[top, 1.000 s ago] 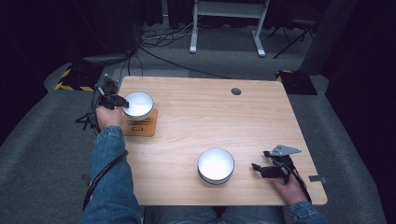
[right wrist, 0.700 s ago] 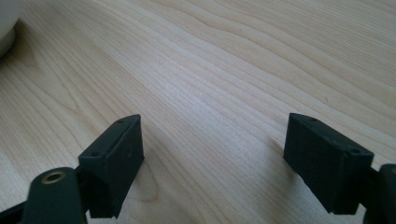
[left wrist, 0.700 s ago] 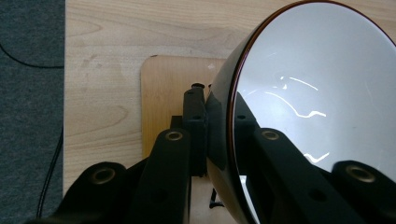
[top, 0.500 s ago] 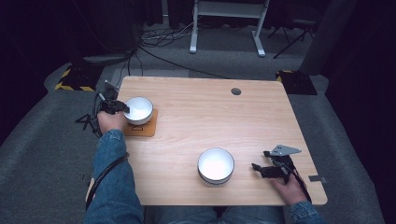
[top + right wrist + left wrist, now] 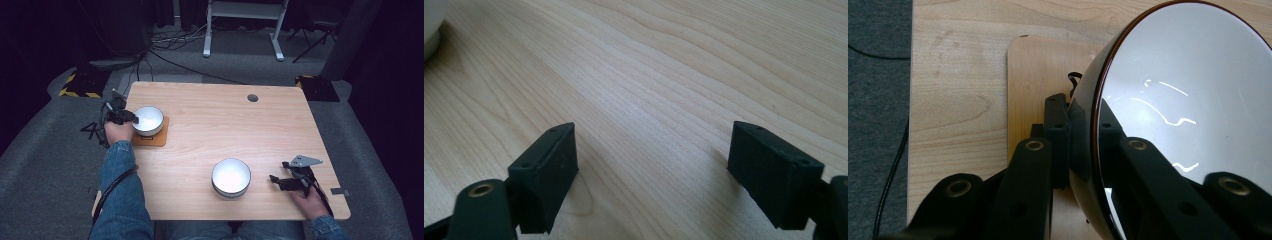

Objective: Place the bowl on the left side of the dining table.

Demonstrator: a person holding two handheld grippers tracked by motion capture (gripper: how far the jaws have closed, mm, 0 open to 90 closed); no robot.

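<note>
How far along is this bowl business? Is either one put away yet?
One bowl sits on the wooden coaster, but the left gripper has its fingers clamped on the rim, so it isn't released. The second bowl stands untouched near the front edge; the right gripper rests open beside it.

One bowl sits on a coaster, left of another bowl.

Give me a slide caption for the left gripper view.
Left tongs clamp the rim of a dark bowl above a wooden coaster.
</note>
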